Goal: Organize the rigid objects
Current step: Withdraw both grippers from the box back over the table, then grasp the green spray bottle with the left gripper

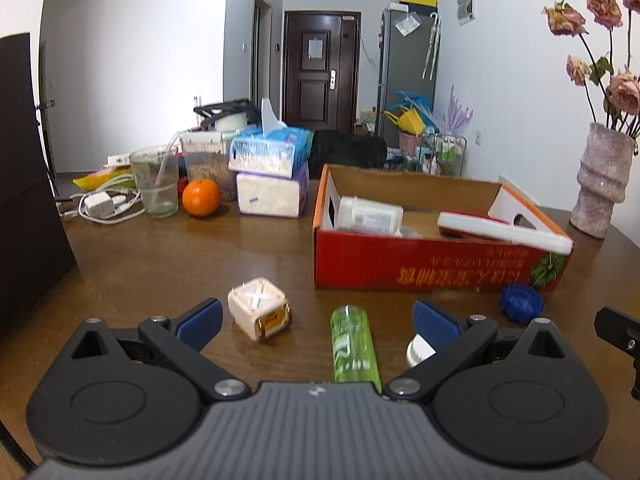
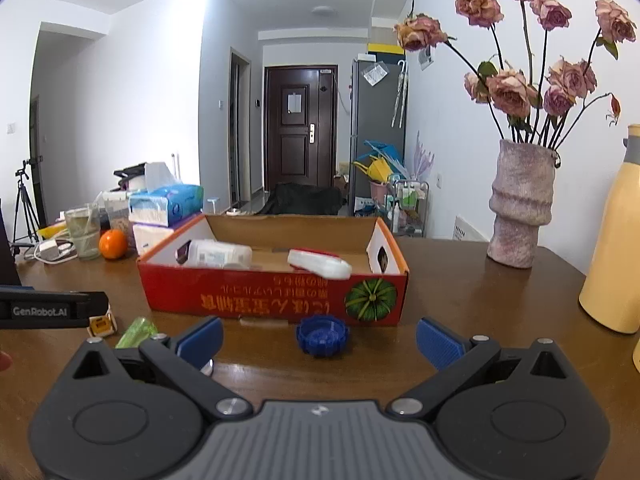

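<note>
A cube (image 1: 259, 314), tube (image 1: 353, 345) and round cap (image 1: 521, 303) lie before the box (image 1: 436, 264), which holds two items.

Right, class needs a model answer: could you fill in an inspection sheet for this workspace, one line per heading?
Surface: brown wooden table, glossy.
Job's things: red cardboard box holding a white bottle and a white-and-red flat case; outside it lie a blue ridged lid, green clear tube and cream cube gadget.
Clutter: orange fruit, glass cup, stacked tissue packs, pink vase of dried roses, yellow flask.
Grippers: left tool open; right tool open.
Cables: white charger and cord.
Surroundings: dark door, grey fridge.
</note>
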Demonstrator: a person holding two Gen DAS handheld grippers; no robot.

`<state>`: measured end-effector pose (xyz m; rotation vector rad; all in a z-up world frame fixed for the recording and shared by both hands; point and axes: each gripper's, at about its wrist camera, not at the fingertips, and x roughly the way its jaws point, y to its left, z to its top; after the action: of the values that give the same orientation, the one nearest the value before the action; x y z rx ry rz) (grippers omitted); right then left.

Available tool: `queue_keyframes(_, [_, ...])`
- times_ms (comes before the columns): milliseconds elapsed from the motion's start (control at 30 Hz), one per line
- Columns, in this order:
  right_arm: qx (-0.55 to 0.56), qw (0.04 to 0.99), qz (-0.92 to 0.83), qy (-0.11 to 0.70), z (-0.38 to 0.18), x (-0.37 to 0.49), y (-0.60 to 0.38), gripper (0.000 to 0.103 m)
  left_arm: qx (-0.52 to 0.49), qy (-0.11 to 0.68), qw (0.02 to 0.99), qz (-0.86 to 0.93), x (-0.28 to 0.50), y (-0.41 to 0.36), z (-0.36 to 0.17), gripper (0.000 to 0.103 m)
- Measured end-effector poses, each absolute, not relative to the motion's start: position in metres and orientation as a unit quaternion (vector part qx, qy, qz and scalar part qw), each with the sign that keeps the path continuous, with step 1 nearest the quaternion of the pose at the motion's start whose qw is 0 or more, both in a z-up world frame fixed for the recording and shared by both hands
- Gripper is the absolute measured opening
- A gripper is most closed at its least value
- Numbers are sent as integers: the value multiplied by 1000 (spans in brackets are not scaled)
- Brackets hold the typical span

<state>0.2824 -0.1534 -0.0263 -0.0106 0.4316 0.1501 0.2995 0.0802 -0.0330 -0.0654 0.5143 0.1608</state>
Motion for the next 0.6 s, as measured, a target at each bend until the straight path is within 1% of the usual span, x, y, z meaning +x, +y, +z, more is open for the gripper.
queue_keyframes(433, [10,966,63,251,-55,290,-159,103,-15,313,945,94,318,70,-70,103])
queue_keyframes(600, [22,963,59,261,-62,293,-164,103,-30,330,937,110,333,73,-78,103])
